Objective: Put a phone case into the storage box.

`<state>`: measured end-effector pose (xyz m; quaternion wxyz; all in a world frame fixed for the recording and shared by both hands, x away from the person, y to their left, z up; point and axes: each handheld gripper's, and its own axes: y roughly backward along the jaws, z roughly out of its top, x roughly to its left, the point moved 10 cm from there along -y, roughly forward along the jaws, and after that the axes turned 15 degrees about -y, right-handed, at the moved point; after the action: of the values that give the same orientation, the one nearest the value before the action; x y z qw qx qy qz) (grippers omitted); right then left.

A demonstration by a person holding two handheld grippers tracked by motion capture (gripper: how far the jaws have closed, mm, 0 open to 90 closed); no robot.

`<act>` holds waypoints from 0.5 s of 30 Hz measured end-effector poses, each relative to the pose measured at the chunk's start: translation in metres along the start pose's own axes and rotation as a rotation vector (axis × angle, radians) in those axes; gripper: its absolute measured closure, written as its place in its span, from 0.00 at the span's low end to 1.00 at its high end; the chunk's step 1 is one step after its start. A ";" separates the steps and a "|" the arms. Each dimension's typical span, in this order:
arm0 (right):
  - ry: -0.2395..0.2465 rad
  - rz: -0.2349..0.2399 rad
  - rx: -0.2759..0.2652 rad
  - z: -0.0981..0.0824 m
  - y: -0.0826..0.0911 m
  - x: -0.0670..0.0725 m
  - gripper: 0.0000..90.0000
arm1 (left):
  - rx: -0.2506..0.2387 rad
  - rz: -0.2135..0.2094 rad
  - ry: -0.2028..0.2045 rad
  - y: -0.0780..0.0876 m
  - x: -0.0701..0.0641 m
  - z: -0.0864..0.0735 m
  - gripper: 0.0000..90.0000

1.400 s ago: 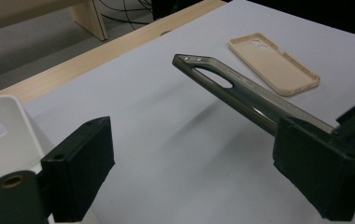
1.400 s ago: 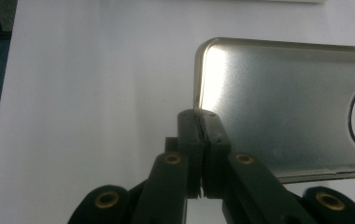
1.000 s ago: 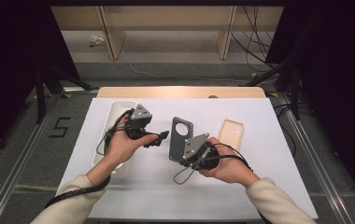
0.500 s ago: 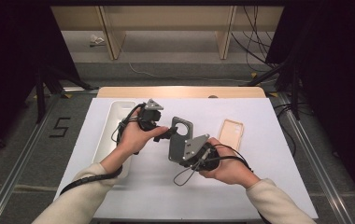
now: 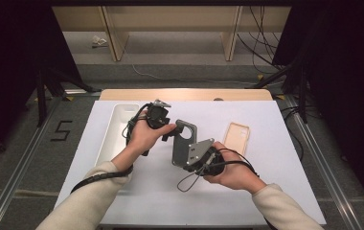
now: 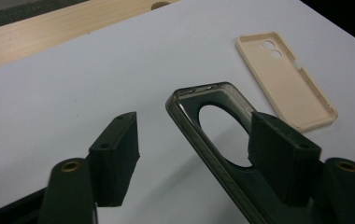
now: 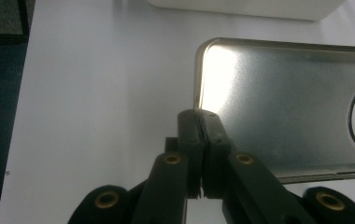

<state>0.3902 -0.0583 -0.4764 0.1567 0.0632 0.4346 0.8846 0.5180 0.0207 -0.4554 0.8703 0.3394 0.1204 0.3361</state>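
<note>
above the white counter (image 5: pixel 266 191), my right gripper (image 7: pixel 202 116) pinches a corner of the grey phone case (image 5: pixel 184 141), holding it tilted up. my left gripper (image 6: pixel 192 140) has just been closing, its jaws spread around the case's camera end, one pad touching it.

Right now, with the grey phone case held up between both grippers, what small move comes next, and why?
Probably finish closing the left gripper: the grey case sits between its jaws, which have just been closing, one pad still apart. The right gripper already pinches the other end.
</note>
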 end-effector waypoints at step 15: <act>0.015 -0.007 0.000 0.001 -0.001 0.000 0.99 | 0.040 -0.020 0.101 -0.005 0.002 0.000 0.65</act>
<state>0.3908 -0.0570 -0.4770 0.1564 0.0550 0.4360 0.8845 0.5223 0.0189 -0.4587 0.8594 0.3381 0.1744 0.3417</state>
